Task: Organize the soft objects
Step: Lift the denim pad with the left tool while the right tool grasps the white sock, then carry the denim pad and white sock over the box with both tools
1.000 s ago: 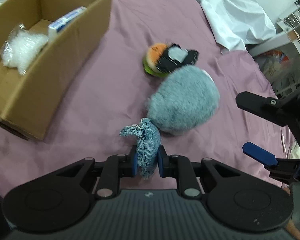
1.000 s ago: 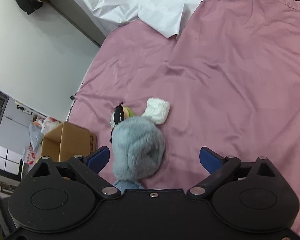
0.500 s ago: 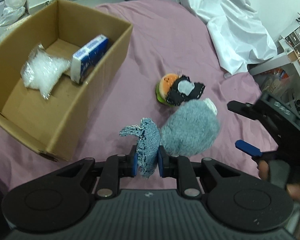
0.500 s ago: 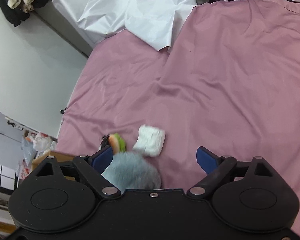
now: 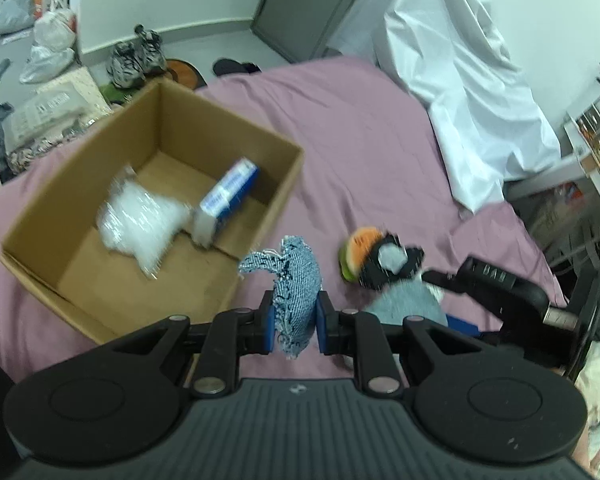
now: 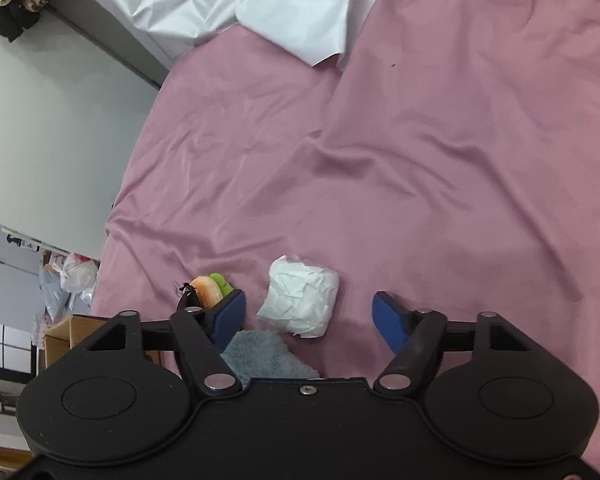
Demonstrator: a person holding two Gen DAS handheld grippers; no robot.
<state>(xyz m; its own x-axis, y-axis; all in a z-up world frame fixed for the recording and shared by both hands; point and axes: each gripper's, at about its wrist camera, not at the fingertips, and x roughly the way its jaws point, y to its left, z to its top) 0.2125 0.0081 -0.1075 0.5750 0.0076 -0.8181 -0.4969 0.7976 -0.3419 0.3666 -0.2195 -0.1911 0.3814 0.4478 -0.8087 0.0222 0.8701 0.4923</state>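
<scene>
Cardboard box (image 5: 148,216) now closer, more centred in left view than a second ago. Left gripper (image 5: 293,322) fingers clamped on blue knit cloth (image 5: 296,280), raised near box rim; drop-in likely next. Right gripper (image 6: 308,312) fingers apart over grey plush (image 6: 260,354).

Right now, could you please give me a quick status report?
Left gripper shut on denim scrap, beside cardboard box. Right gripper open over white packet. Nothing blocking the box.
</scene>
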